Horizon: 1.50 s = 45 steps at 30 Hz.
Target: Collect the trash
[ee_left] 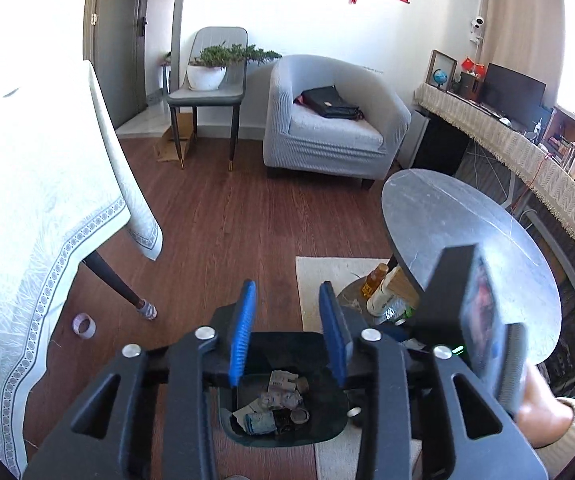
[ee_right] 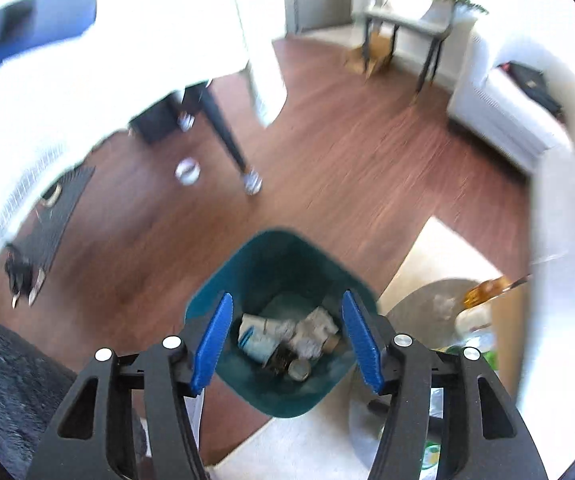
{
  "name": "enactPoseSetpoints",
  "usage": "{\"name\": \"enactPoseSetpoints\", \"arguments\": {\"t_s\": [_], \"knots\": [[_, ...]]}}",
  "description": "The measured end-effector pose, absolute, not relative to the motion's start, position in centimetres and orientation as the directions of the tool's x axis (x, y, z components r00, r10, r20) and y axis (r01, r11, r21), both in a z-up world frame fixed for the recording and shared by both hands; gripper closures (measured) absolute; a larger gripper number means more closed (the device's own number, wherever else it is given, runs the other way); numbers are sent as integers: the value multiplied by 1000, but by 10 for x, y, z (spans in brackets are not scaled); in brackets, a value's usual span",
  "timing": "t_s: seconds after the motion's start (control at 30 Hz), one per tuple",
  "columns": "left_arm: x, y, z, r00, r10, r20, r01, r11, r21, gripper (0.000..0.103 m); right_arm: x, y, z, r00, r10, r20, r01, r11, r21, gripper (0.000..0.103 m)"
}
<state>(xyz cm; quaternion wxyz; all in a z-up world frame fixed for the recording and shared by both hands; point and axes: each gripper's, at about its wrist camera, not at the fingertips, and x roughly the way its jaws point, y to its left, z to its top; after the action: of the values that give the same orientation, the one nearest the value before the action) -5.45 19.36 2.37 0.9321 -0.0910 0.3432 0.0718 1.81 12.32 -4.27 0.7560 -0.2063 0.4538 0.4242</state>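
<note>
A dark teal plastic bin [ee_right: 283, 360] stands on the wooden floor [ee_right: 347, 168], holding crumpled paper and small cartons [ee_right: 287, 340]. Left tongs [ee_left: 287, 332] and right tongs [ee_right: 287, 340] hang above it, parted and empty.

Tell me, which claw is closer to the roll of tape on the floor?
Left, probably. The left claw hangs open over the trash bin, with the tape roll on the floor off to its left. The right claw, also over the bin, sees the roll farther off.

Left gripper [ee_left: 289, 330] and right gripper [ee_right: 287, 338]: black frames, blue pads, silver screws; cream sleeve [ee_left: 571, 436].
</note>
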Motion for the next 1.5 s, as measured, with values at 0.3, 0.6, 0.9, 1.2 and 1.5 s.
{"name": "enactPoseSetpoints", "arguments": {"t_s": [0.3, 0.6, 0.9, 1.2, 1.5], "knots": [[-64, 170, 41, 800, 109, -590, -210, 972, -105, 44, 28, 54, 27, 419, 494, -762, -751, 660, 14, 46], [-81, 138, 37, 833, 161, -529, -228, 972, -62, 24, 23, -40, 56, 558, 442, -702, -616, 788, 7, 46], [-88, 111, 22, 834, 159, -529, -221, 974, -56, 8, 6, -120, 64, 605, 414, -680, -518, 854, 58, 23], [-88, 94, 17, 834, 141, -534, -195, 980, -45, 6, -16, -152, 63, 619, 403, -674, -516, 856, 38, 5], [-79, 94, 3, 799, 166, -577, -233, 971, -43, 4, -22, -150, 62, 593, 470, -654, -557, 826, 88, 3]]}}
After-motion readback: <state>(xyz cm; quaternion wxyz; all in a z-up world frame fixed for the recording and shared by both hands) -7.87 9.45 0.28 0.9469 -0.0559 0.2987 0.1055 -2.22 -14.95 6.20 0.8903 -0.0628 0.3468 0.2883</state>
